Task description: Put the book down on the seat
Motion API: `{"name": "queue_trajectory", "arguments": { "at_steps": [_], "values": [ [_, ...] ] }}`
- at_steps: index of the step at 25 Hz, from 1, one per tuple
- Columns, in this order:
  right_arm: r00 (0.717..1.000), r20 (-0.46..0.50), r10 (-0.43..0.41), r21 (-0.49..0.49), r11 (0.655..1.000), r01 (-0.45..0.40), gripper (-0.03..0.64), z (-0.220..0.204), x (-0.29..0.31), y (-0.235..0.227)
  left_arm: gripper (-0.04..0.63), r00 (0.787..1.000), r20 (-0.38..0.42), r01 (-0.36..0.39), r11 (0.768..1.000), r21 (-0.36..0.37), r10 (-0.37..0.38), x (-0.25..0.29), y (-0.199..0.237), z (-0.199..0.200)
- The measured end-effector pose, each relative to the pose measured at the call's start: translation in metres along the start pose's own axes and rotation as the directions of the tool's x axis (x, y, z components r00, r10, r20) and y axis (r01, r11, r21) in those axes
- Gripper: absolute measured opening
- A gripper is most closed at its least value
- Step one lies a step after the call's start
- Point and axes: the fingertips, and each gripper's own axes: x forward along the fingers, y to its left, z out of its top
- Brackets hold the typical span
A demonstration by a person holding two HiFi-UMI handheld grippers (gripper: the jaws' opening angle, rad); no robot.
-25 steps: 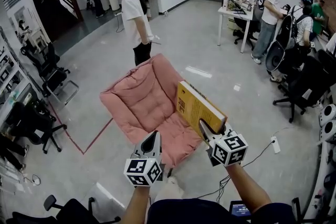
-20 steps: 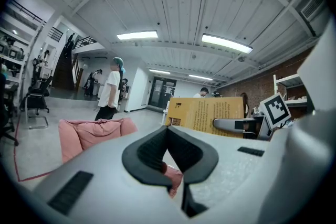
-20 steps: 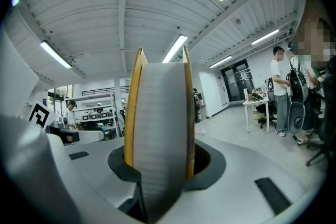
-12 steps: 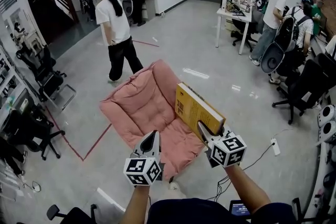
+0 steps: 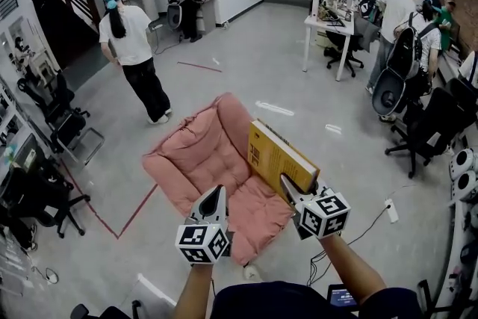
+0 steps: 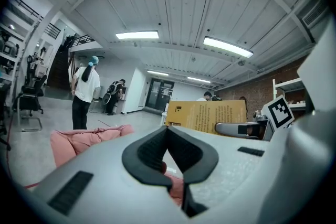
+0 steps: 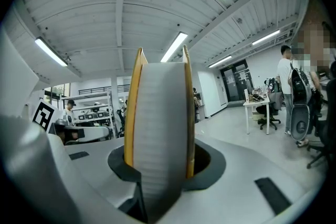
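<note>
A thick yellow book (image 5: 275,157) stands tilted in the air over the right side of a pink cushioned seat (image 5: 216,168). My right gripper (image 5: 293,189) is shut on the book's lower end; in the right gripper view the book (image 7: 160,128) fills the jaws edge-on, pages toward the camera. My left gripper (image 5: 214,199) hangs over the seat's front edge, shut with nothing in it; its own view shows the dark pads (image 6: 170,152) touching at the bottom. The book (image 6: 206,114) and a corner of the seat (image 6: 86,139) show beyond them.
A person in a white shirt (image 5: 134,60) walks on the floor beyond the seat at left. Red tape lines (image 5: 119,213) mark the floor left of it. Black office chairs (image 5: 422,127) and a white desk (image 5: 336,30) with people stand to the right. A cable and power strip (image 5: 390,205) lie on the floor.
The person in the white shirt has walked away to the left and farther off. The view has shifted a little; both grippers and the book hold their places over the seat.
</note>
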Motion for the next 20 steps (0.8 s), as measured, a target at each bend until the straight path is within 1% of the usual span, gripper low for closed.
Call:
{"name": "queue_trajectory", "arguments": {
  "at_steps": [7,11,17,20],
  "values": [
    [1.0,-0.004,-0.018,0.01,1.0,0.018,0.15,-0.001,0.023,0.002,0.0,1.0,-0.017,0.018,1.0,-0.007,-0.018,0.01,0.019,0.0],
    [1.0,-0.017,-0.011,0.019,1.0,0.011,0.15,-0.008,0.034,0.003,0.0,1.0,-0.022,0.006,1.0,-0.01,-0.007,0.013,0.033,-0.002],
    [0.999,-0.034,0.009,0.021,1.0,-0.008,0.15,-0.016,0.058,0.02,0.0,1.0,-0.024,-0.016,0.999,-0.031,0.016,0.009,0.064,-0.003],
    [0.999,-0.044,0.014,0.016,1.0,-0.013,0.15,-0.019,0.063,0.025,0.0,1.0,-0.025,-0.018,0.999,-0.041,0.017,0.009,0.071,-0.004]
  ]
}}
